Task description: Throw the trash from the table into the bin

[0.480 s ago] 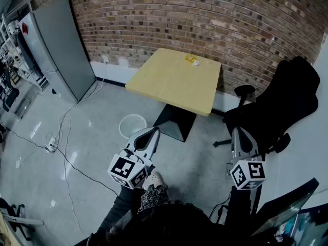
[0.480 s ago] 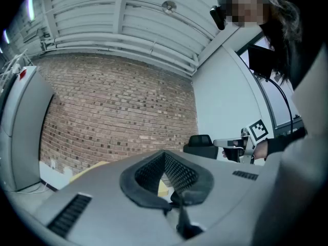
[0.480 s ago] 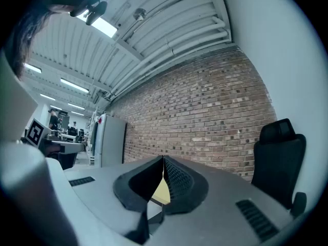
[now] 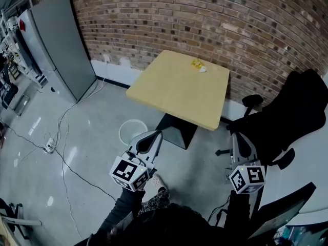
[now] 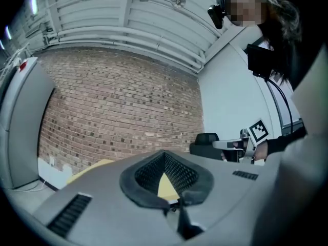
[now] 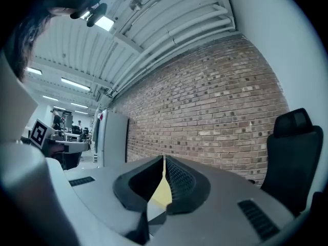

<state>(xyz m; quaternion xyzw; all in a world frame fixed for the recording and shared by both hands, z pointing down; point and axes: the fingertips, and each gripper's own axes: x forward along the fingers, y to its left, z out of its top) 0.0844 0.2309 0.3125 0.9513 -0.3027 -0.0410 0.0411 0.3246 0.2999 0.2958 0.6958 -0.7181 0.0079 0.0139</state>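
Observation:
The trash, a small yellow wrapper with a white scrap [image 4: 198,65], lies near the far edge of the yellow table [image 4: 177,94]. A round white bin [image 4: 132,131] stands on the floor left of the table's base. My left gripper [image 4: 155,134] is held level above the floor beside the bin, short of the table, shut and with nothing in it. My right gripper [image 4: 239,134] hangs level to the right of the table, also shut and with nothing in it. In the left gripper view the left gripper [image 5: 164,154] has its tips together. The right gripper [image 6: 164,159] shows the same in its own view.
A tall grey cabinet [image 4: 56,45] stands at the left against the brick wall [image 4: 205,14]. A black office chair [image 4: 297,111] is close on the right of the table. Cables and a power strip [image 4: 50,146] lie on the floor at the left.
The table and the trash sit slightly lower and further right in the head view. Both grippers keep their pose and stay shut.

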